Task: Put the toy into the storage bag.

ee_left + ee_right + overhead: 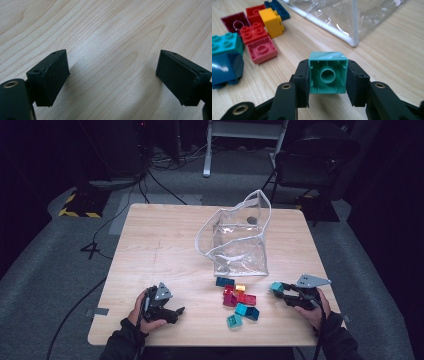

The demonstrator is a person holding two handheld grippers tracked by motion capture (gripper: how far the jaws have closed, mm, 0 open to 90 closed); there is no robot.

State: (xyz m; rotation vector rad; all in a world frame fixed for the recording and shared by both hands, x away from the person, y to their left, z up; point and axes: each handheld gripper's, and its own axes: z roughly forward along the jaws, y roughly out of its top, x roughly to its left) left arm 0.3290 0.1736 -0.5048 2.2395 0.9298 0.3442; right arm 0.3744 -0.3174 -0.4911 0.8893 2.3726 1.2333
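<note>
From above, the right gripper (278,288) pinches a teal brick (276,286) near the clear bag (239,240) on a wooden table (150,245) in a dark room, the left gripper (112,80) spread over bare wood, and the right view's shallow grip (328,75) might slip.

The pile of building blocks (238,301) sits on the table (150,250) just in front of the bag (239,240), between both grippers.

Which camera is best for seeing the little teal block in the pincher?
The right gripper view: the teal block sits big between the right gripper's jaws, hollow side facing the camera. In the high view it is a tiny teal spot.
</note>
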